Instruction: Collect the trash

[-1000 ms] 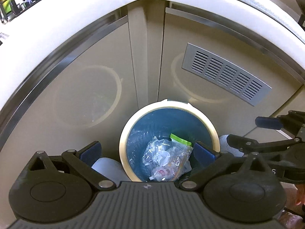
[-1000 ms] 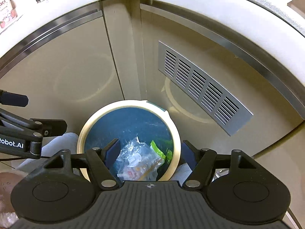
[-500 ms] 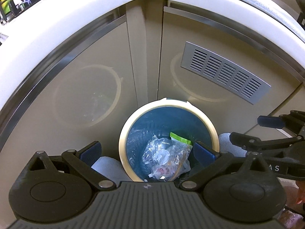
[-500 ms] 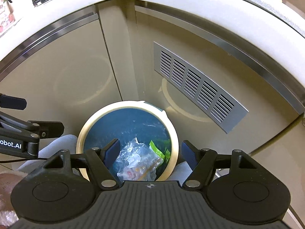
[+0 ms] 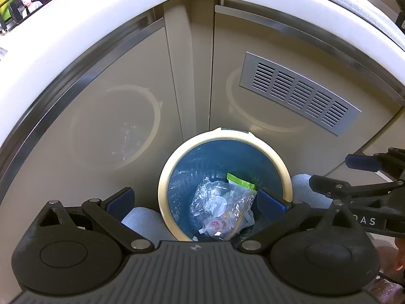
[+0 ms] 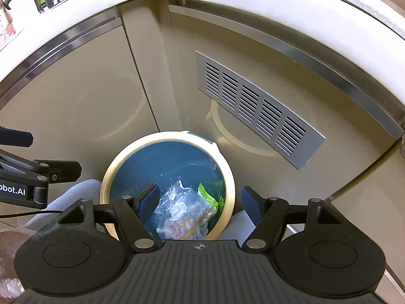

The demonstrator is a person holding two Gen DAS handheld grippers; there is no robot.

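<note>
Left gripper [image 5: 195,200] hung above the bin, jaws spread wide, nothing between them. Right gripper [image 6: 200,202] same: jaws wide apart, empty, hovering over the same bin. Each showed at the edge of the other's view, so they were close side by side.

Trash bin [image 5: 225,139], cream rim, blue liner, sat on the floor in the corner of beige cabinet fronts, directly below and ahead of both claws. Vent grille [image 5: 298,93] was up and to the right of the claws, on the right panel.

Trash: a clear zip bag [image 5: 222,210] with a green seal strip, crumpled wrappers inside, lay in the bottom of the bin, just below the gap of the left claw; in the right wrist view the bag [image 6: 184,210] sat below and between that claw's fingers. Bag looked already in; no contact with either claw.

Judgement: the drop for this piece appeared done. To do the step well, lift straight up, away from the rim, with jaws kept apart so no film snags on a pad. The left claw's right finger [image 5: 270,200] appeared over the rim's inside edge, so avoid a sideways swing that could knock the light bin. Move the two claws apart one at a time; they were crowded. Whether more trash remained elsewhere couldn't be told.
</note>
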